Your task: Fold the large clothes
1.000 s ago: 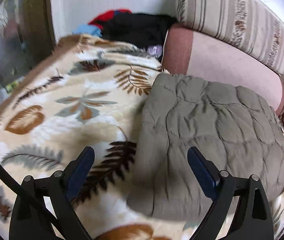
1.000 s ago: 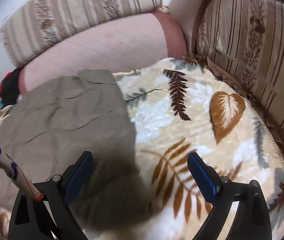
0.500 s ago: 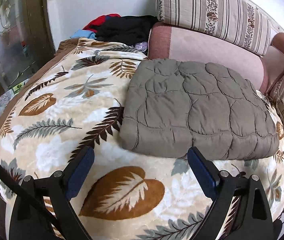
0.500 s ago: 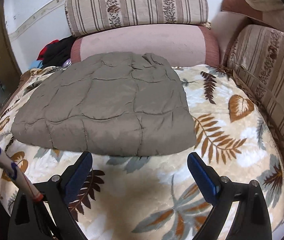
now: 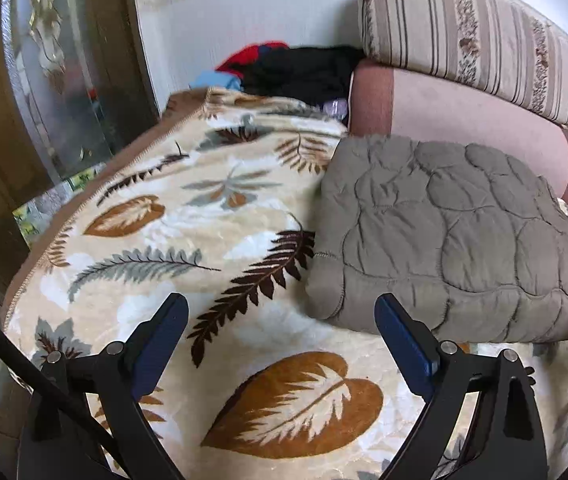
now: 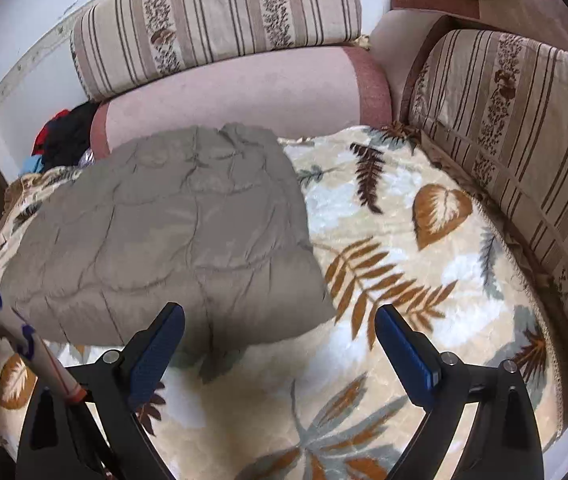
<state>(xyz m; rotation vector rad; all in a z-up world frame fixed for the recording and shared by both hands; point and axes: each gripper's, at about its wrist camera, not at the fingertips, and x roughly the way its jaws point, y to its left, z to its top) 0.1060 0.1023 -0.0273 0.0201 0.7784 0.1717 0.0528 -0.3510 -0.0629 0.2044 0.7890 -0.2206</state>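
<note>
Resting folded, the grey quilted garment [image 5: 443,232] lay on the leaf-print blanket [image 5: 188,216], against the pink bolster [image 5: 463,120] | left gripper [image 5: 280,340] gaped wide, holding nothing, near the garment's front-left corner | right gripper [image 6: 280,344] likewise spread and empty, at its front-right corner.

Corner seating, covered by a cream blanket [image 5: 188,216] with brown and grey leaf print. Pink bolster [image 6: 236,88] along the back, striped floral cushion [image 6: 212,20] stacked on top. Second striped cushion [image 6: 523,152] on the right side. White wall [image 5: 236,24] behind, patterned border strip near the top. Dark wood frame with patterned frosted glass [image 5: 52,80] at left. Pile of black, red and blue clothes [image 5: 284,68] in the far corner. Soft, even light.
</note>
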